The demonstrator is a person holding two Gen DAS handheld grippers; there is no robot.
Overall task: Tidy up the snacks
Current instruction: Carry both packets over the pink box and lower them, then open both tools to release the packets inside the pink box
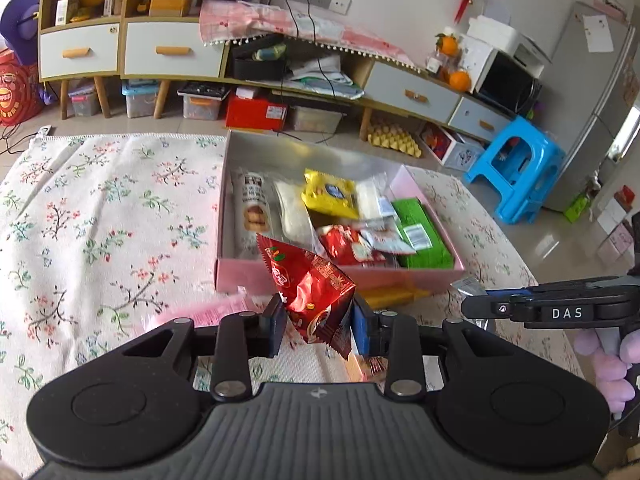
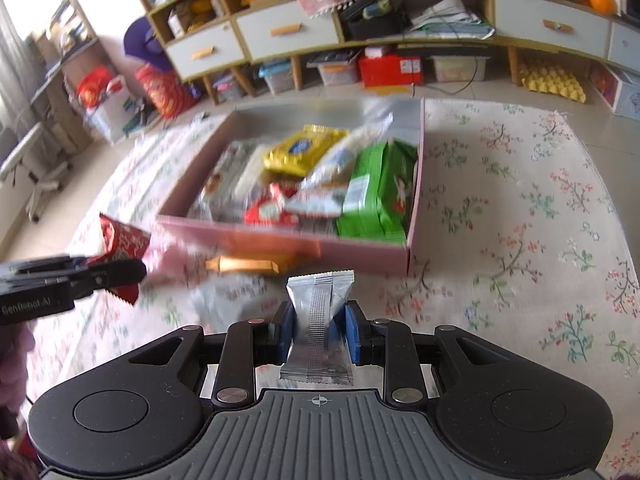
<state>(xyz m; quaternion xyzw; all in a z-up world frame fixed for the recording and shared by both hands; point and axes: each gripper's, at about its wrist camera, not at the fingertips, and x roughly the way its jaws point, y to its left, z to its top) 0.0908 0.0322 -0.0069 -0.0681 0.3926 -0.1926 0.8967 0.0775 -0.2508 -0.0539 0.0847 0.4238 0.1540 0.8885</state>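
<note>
A pink box (image 1: 336, 274) (image 2: 360, 252) on the floral tablecloth holds several snack packs: yellow (image 1: 330, 194), green (image 1: 422, 234) (image 2: 380, 196), red (image 1: 346, 244) and a long biscuit pack (image 1: 252, 208). My left gripper (image 1: 318, 326) is shut on a red snack packet (image 1: 316, 288), held above the cloth just in front of the box; it shows at the left of the right wrist view (image 2: 124, 246). My right gripper (image 2: 318, 334) is shut on a silver snack packet (image 2: 320, 316), in front of the box's near wall. It appears at the right of the left wrist view (image 1: 472, 308).
A gold-orange packet (image 2: 244, 266) (image 1: 394, 296) and a pink-white packet (image 2: 228, 300) (image 1: 212, 312) lie on the cloth before the box. Behind the table stand shelves with drawers (image 1: 168, 54), storage bins, a blue stool (image 1: 520, 168) and a fridge (image 1: 588, 92).
</note>
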